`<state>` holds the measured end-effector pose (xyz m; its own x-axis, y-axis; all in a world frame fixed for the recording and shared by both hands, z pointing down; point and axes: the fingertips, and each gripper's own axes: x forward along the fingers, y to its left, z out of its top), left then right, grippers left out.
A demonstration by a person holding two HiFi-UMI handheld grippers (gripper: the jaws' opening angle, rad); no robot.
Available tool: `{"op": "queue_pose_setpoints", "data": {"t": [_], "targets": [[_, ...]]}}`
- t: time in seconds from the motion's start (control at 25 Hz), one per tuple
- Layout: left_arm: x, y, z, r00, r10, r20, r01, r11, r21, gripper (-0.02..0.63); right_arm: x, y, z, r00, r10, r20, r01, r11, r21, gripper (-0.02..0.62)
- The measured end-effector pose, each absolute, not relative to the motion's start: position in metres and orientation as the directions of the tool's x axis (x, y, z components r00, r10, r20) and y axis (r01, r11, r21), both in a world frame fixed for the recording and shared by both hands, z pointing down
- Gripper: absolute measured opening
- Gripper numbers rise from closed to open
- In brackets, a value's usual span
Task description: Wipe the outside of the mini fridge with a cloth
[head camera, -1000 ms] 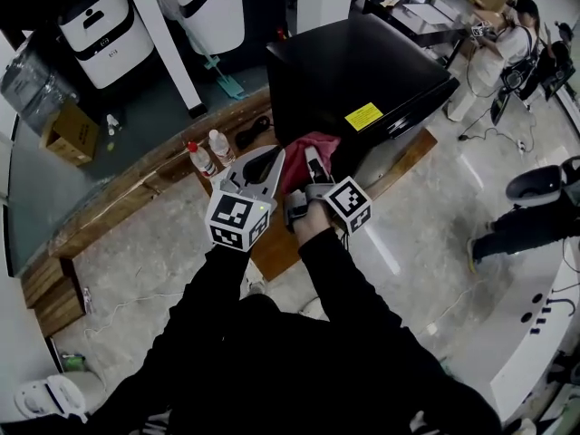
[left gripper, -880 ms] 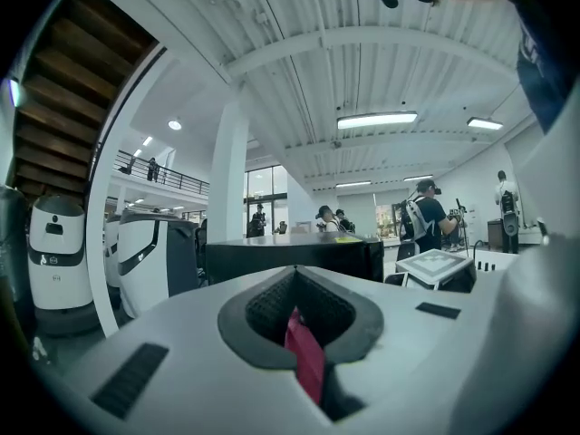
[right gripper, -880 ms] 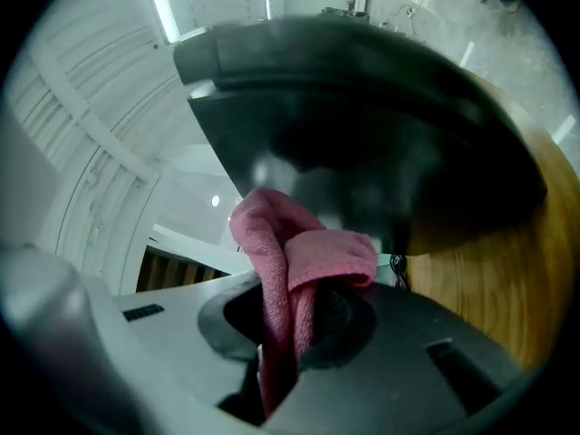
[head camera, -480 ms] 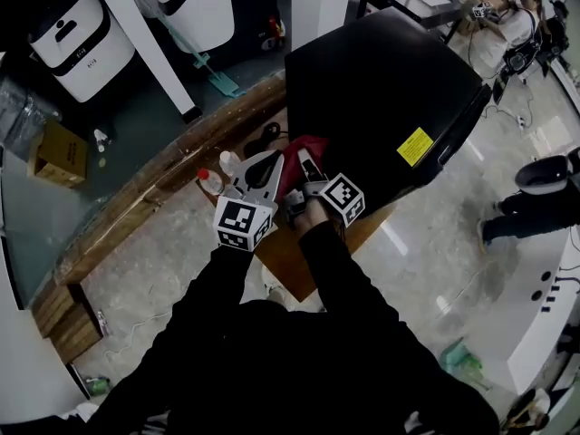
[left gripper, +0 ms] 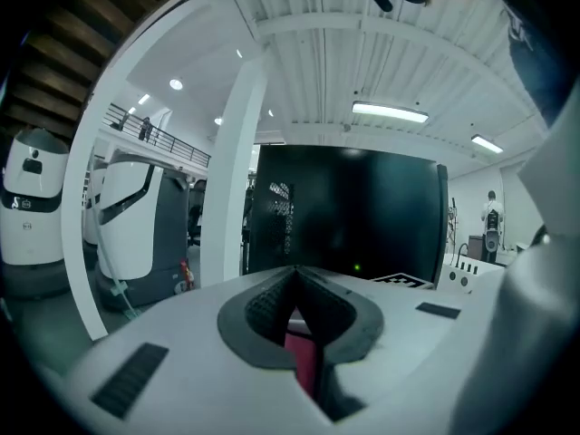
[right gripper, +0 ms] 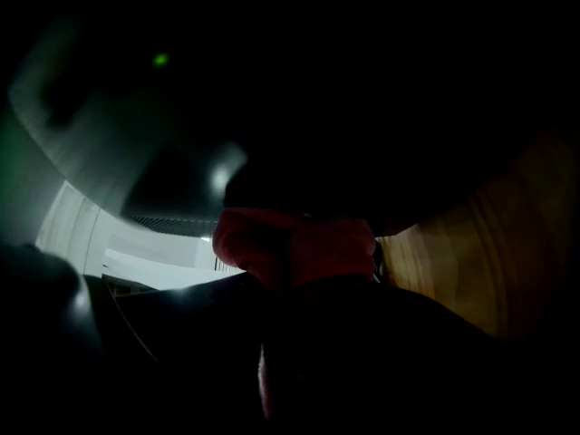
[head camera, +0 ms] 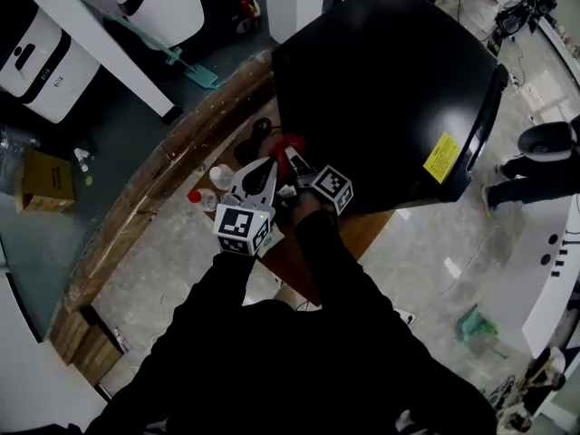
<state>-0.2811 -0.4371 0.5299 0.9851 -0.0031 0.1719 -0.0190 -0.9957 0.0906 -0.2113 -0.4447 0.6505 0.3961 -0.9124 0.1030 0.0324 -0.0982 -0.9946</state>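
Observation:
The black mini fridge (head camera: 390,80) stands on a low wooden platform (head camera: 163,166); its dark side fills the middle of the left gripper view (left gripper: 344,211). A red cloth (head camera: 285,147) is pressed against the fridge's lower near corner. My right gripper (head camera: 293,159) is shut on the cloth, which bulges red past the jaws (right gripper: 294,243) in the dark right gripper view. My left gripper (head camera: 265,167) hangs just left of the cloth, jaws shut, with a thin red strip showing in the slit behind the tips (left gripper: 304,352).
Two plastic bottles (head camera: 220,176) (head camera: 201,198) stand on the platform left of my grippers. A black cable bundle (head camera: 257,134) lies beside the fridge. White machines (head camera: 36,43) and a cardboard box (head camera: 41,181) are far left. A seated person (head camera: 539,166) is at the right.
The head view has swung, so the fridge now sits further right and higher. Both grippers stayed together and the cloth has slid along the fridge's side, away from the yellow label.

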Motion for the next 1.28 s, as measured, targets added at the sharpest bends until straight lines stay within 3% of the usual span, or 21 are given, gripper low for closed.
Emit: {"op": "queue_pose_setpoints", "data": {"t": [0.56, 1.28], "targets": [[-0.246, -0.432, 0.579, 0.969, 0.106, 0.222, 0.076, -0.987, 0.14, 0.006, -0.177, -0.444, 0.687, 0.474, -0.876, 0.093, 0.061, -0.073, -0.995, 0.054], [-0.241, -0.341, 0.592, 0.952, 0.195, 0.238, 0.168, -0.977, 0.128, 0.006, -0.187, -0.32, 0.69, 0.508, -0.852, 0.127, 0.074, -0.104, -0.992, 0.052]]}}
